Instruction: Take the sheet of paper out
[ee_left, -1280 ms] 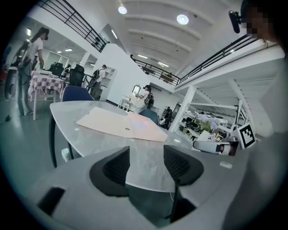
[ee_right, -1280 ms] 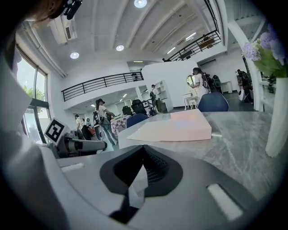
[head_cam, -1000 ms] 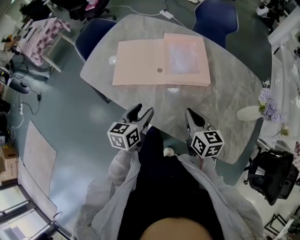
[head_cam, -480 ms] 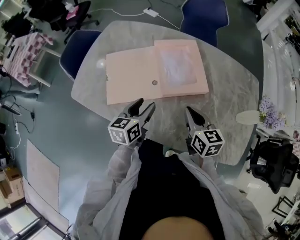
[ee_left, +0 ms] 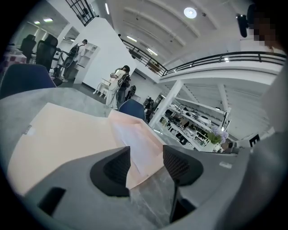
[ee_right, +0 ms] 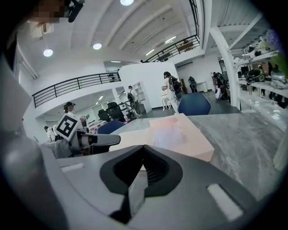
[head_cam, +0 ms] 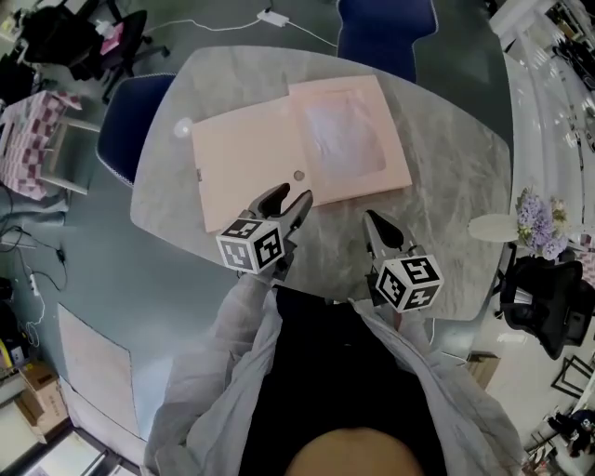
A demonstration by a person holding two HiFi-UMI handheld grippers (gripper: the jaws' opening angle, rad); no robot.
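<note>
An open pink folder (head_cam: 244,163) lies flat on the grey marble table (head_cam: 446,195). Its right half holds a pale sheet of paper (head_cam: 342,138) under a clear sleeve. My left gripper (head_cam: 289,201) is open, its tips over the folder's near edge by the centre fold and a small round snap (head_cam: 298,175). In the left gripper view the sheet (ee_left: 140,143) and folder (ee_left: 63,139) lie just beyond the open left gripper (ee_left: 146,165). My right gripper (head_cam: 376,229) is shut and empty, short of the folder. The right gripper view shows the shut right gripper (ee_right: 143,170), the folder (ee_right: 180,134) and the left gripper (ee_right: 96,140).
Blue chairs stand at the far side (head_cam: 386,23) and far left (head_cam: 130,121) of the table. A white vase with purple flowers (head_cam: 532,223) sits at the table's right edge. A black chair (head_cam: 548,311) stands on the right. A white cable and plug (head_cam: 274,17) lie on the floor.
My left gripper has moved forward from the table's near edge onto the folder's near edge. The right gripper has barely moved. The folder lies where it was.
</note>
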